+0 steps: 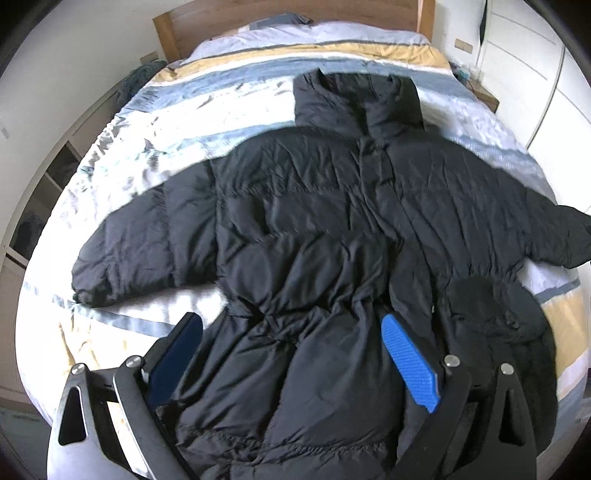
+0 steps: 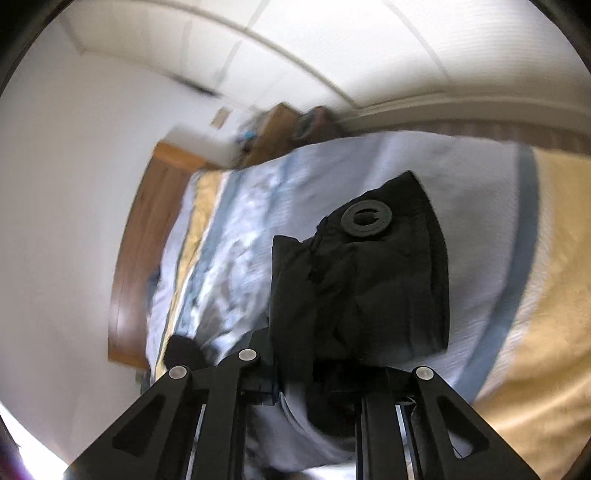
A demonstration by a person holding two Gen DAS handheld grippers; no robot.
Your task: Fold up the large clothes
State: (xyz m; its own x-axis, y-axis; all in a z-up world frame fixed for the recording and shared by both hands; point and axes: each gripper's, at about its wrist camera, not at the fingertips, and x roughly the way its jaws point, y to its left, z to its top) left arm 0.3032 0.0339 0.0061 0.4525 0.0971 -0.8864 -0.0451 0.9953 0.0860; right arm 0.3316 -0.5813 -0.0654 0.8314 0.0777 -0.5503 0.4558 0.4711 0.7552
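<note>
A large black puffer coat (image 1: 314,221) lies spread face up on the bed, hood at the far end, both sleeves out to the sides. My left gripper (image 1: 291,354) hovers open above the coat's lower part, its blue pads (image 1: 410,365) wide apart and holding nothing. In the right wrist view my right gripper (image 2: 317,369) is shut on a bunched piece of the black coat (image 2: 362,280), which carries a round black snap ring (image 2: 367,218) and hides the fingertips. The held cloth is lifted above the bedspread.
The bed has a striped blue, white and yellow bedspread (image 1: 155,155) and a wooden headboard (image 1: 295,14). White wardrobe doors (image 1: 535,81) stand at the right. Open shelves (image 1: 44,192) line the left wall. A small nightstand (image 1: 484,92) sits by the headboard.
</note>
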